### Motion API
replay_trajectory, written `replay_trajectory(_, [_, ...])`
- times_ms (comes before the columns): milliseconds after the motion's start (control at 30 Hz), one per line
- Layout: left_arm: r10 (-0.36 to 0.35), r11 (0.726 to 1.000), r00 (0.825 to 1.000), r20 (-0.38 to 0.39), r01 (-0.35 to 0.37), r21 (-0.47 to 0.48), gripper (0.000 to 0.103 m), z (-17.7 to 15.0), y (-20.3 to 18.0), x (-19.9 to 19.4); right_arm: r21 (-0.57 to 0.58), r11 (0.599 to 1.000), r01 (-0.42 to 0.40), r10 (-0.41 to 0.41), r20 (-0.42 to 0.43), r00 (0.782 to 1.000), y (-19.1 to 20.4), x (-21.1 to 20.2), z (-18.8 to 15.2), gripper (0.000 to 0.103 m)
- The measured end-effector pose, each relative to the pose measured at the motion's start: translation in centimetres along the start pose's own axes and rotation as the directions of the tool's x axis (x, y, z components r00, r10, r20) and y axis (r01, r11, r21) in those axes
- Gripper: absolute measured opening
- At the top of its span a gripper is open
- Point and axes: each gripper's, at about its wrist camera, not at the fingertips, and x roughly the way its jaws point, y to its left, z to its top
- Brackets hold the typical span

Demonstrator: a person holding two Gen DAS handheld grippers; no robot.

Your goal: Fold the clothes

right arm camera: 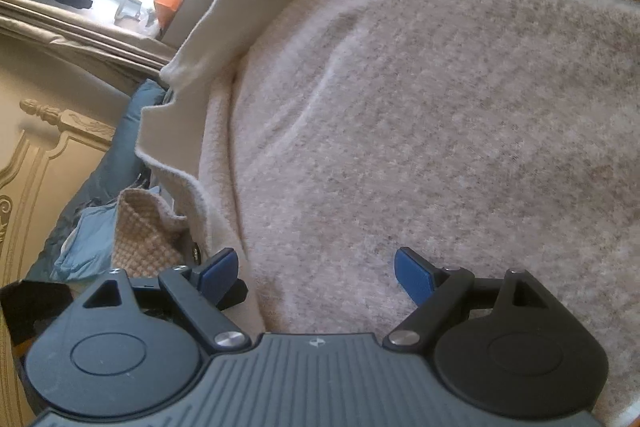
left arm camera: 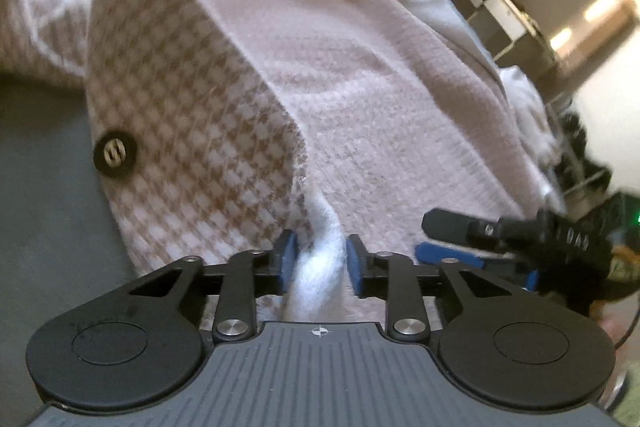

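Left gripper [left arm camera: 320, 263] with blue pads pinches a fuzzy white fold of the pinkish knit garment with a brown-white houndstooth face [left arm camera: 360, 99]; the garment fills the left wrist view from 9 to 2 o'clock. Round black button with a gold centre [left arm camera: 115, 155] sits at 9 o'clock on the houndstooth panel. Right gripper [right arm camera: 316, 273] has jaws spread wide, right against the beige fuzzy cloth, nothing between them; in the left wrist view it sits at 4 o'clock

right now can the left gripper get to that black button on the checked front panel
Probably not as it stands: the left gripper is shut on a fold of the knit cardigan. The black button lies uncovered to its left, so after letting go the way looks free.
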Motion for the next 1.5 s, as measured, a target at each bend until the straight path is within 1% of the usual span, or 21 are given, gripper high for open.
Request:
replay_trajectory(133, [-0.079, 0.992, 0.997, -0.001, 0.079, -0.094, 0.051, 0.6, 0.9, -0.4, -0.005, 1.0, -0.002, 0.002, -0.002, 1.0, 0.0, 0.1, 0.0, 0.088])
replay_trajectory(200, [-0.111, 0.984, 0.994, -0.004, 0.109, -0.138, 0.055, 0.7, 1.5, -0.6, -0.008, 1.0, -0.006, 0.006, -0.005, 1.0, 0.1, 0.0, -0.1, 0.088])
replay_trajectory(267, [-0.133, 0.974, 0.991, -0.007, 0.13, -0.183, 0.056, 0.7, 2.1, -0.5, -0.012, 1.0, -0.01, 0.01, -0.008, 1.0, 0.2, 0.0, -0.2, 0.088])
replay_trajectory(367, [-0.165, 0.955, 0.986, -0.013, 0.157, -0.251, 0.056, 0.6, 3.2, -0.4, -0.109, 0.993, -0.037, 0.033, -0.046, 0.998, 1.6, -0.5, -1.4, 0.088])
replay_trajectory(467, [-0.194, 0.936, 0.981, -0.023, 0.178, -0.302, 0.057, 0.6, 3.9, -0.5, -0.209, 0.975, -0.069, 0.052, -0.087, 0.995, 3.1, -1.0, -2.7, 0.088])
replay_trajectory(600, [-0.225, 0.921, 0.974, -0.006, 0.211, -0.328, 0.057, 0.5, 4.2, -1.2, -0.336, 0.935, -0.116, 0.07, -0.145, 0.987, 5.1, -1.7, -4.4, 0.088])
replay_trajectory(700, [-0.239, 0.91, 0.971, 0.002, 0.225, -0.348, 0.057, 0.4, 4.5, -1.6, -0.425, 0.892, -0.154, 0.078, -0.189, 0.979, 6.6, -2.2, -5.7, 0.088])
replay_trajectory(767, [-0.252, 0.897, 0.968, 0.003, 0.235, -0.375, 0.057, 0.2, 4.8, -1.6, -0.481, 0.858, -0.18, 0.081, -0.219, 0.972, 7.6, -2.5, -6.5, 0.088])
replay_trajectory(1033, [-0.339, 0.848, 0.941, -0.004, 0.304, -0.434, 0.058, -0.3, 4.6, -0.8, -0.617, 0.738, -0.273, 0.096, -0.304, 0.948, 12.1, -2.6, -9.1, 0.091])
replay_trajectory(1100, [-0.352, 0.844, 0.936, -0.013, 0.311, -0.438, 0.058, -0.5, 4.3, -0.5, -0.646, 0.72, -0.254, 0.064, -0.303, 0.951, 12.7, -2.2, -9.8, 0.092])
replay_trajectory(1200, [-0.342, 0.858, 0.939, -0.027, 0.3, -0.418, 0.058, -0.6, 3.7, -0.3, -0.677, 0.711, -0.191, -0.007, -0.279, 0.96, 12.6, -1.5, -10.6, 0.092])
replay_trajectory(1267, [-0.337, 0.865, 0.941, -0.036, 0.294, -0.406, 0.058, -0.7, 3.3, -0.1, -0.678, 0.726, -0.115, -0.071, -0.241, 0.968, 11.6, -1.3, -10.6, 0.092])
replay_trajectory(1300, [-0.338, 0.866, 0.94, -0.04, 0.294, -0.403, 0.058, -0.7, 3.2, 0.0, -0.659, 0.748, -0.085, -0.087, -0.224, 0.971, 10.9, -1.3, -10.3, 0.091])
replay_trajectory(1333, [-0.339, 0.867, 0.94, -0.044, 0.294, -0.401, 0.058, -0.7, 3.1, 0.0, -0.636, 0.77, -0.057, -0.101, -0.209, 0.973, 10.2, -1.3, -9.9, 0.088])
replay_trajectory(1367, [-0.337, 0.87, 0.94, -0.045, 0.293, -0.395, 0.058, -0.6, 3.0, 0.0, -0.612, 0.791, -0.028, -0.115, -0.194, 0.974, 9.5, -1.4, -9.6, 0.083])
replay_trajectory(1467, [-0.316, 0.887, 0.948, -0.04, 0.281, -0.366, 0.058, -0.5, 2.7, -0.3, -0.477, 0.879, 0.008, -0.103, -0.175, 0.979, 7.0, -1.9, -8.0, 0.071])
replay_trajectory(1500, [-0.31, 0.892, 0.95, -0.038, 0.277, -0.356, 0.058, -0.5, 2.7, -0.4, -0.427, 0.904, 0.01, -0.094, -0.176, 0.98, 6.1, -2.1, -7.5, 0.07])
